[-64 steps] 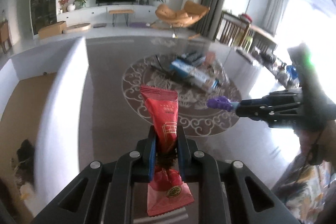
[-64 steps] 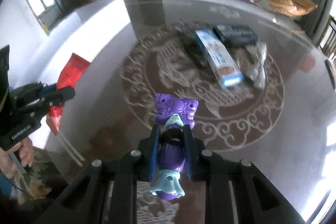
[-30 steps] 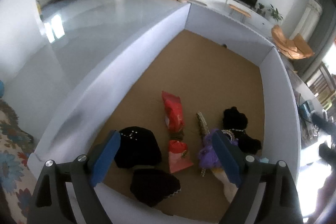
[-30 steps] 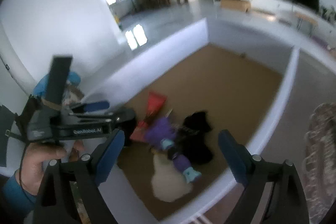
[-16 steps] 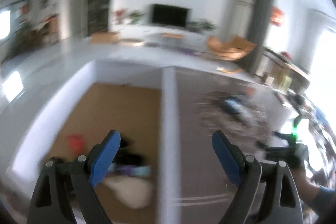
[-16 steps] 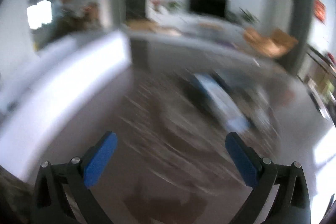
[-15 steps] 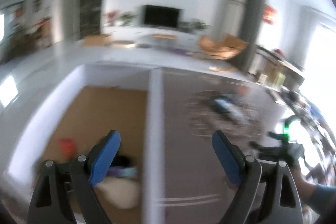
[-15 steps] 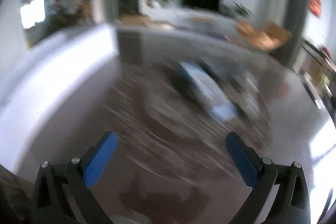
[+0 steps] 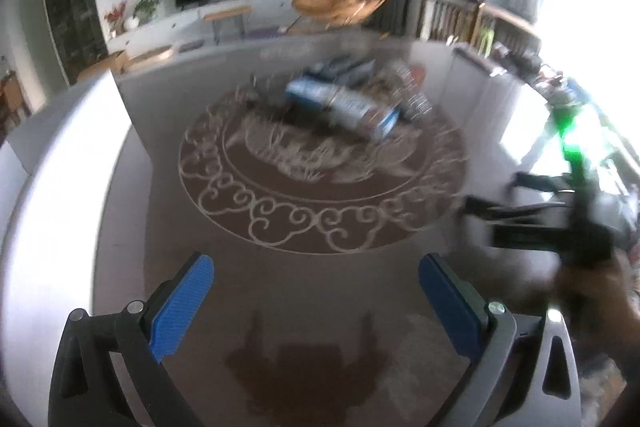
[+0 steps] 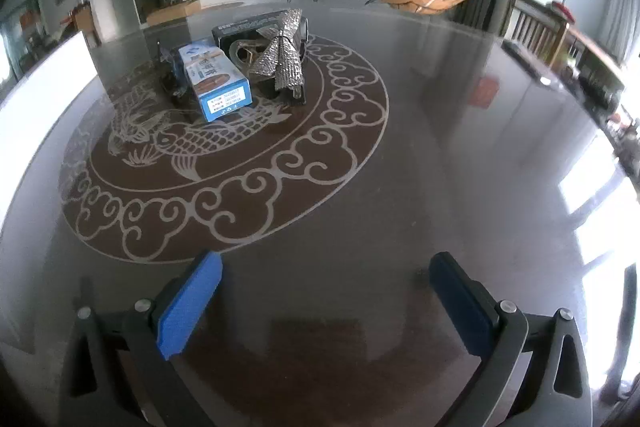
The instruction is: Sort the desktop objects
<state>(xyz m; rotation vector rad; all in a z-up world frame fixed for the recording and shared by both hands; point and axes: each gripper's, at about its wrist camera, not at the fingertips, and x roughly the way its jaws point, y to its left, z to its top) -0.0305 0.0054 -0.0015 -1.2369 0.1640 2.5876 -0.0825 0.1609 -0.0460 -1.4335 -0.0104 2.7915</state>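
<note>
A small pile lies on the far side of the glass table (image 10: 440, 147): a blue and white carton (image 10: 214, 79), a black box (image 10: 248, 23), a crinkled silver foil pack (image 10: 282, 55) and a dark item (image 10: 168, 71) partly hidden behind the carton. My right gripper (image 10: 326, 267) hovers well short of the pile, open and empty. In the blurred left wrist view the carton (image 9: 344, 103) shows far ahead. My left gripper (image 9: 316, 267) holds nothing, its jaws still opening. The right gripper (image 9: 488, 193) appears at the right in a hand (image 9: 588, 291).
The white wall of the sorting box (image 9: 60, 167) runs along the table's left side, also the white wall (image 10: 40, 87) in the right wrist view. A carp and cloud pattern (image 10: 224, 147) shows under the glass. Chairs and a TV unit stand beyond the table.
Both grippers have let go of the red packet and the purple toy in the white box, then swung right, back over the patterned table. Both now stand wide and empty.
</note>
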